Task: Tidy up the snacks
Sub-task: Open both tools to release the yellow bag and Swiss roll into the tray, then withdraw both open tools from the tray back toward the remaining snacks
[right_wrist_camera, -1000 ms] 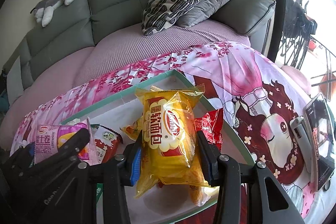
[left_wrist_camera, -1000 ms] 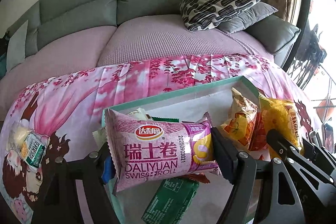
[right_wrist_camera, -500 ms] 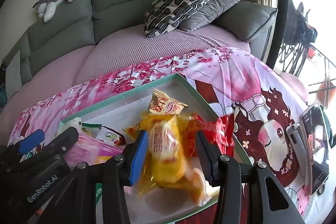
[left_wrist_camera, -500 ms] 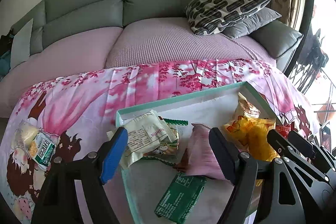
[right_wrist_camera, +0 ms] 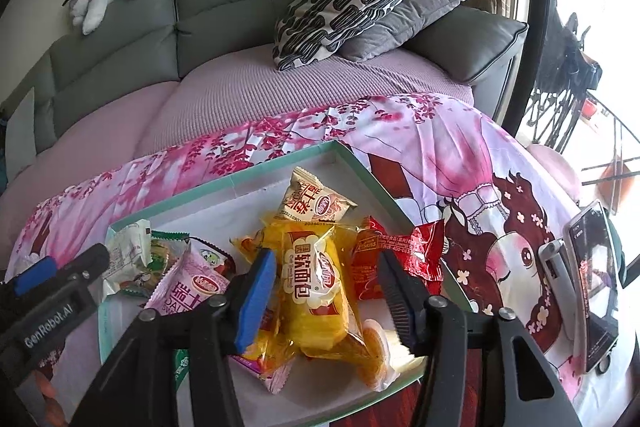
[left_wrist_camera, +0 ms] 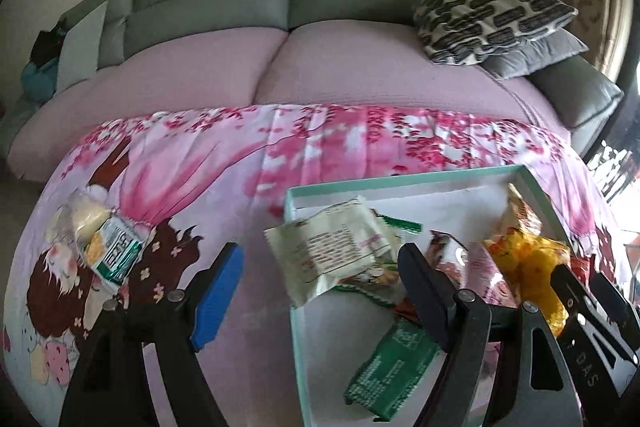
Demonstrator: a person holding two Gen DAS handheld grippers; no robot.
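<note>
Left gripper (left_wrist_camera: 320, 277) pitched steeply down, jaws spread wide, nothing clamped between blue pad and black pad; right gripper (right_wrist_camera: 326, 289) also angled down, jaws opening, pads clear of what sits between them; left gripper's tip showing at lower left of right wrist view

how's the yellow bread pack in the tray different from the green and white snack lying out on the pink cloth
The yellow bread pack lies inside the teal tray, piled on other snacks; the green and white snack lies alone on the pink cloth, outside it. The bread pack sits between the right gripper's opening jaws; the other has no gripper around it. Both are sealed packets.
</note>
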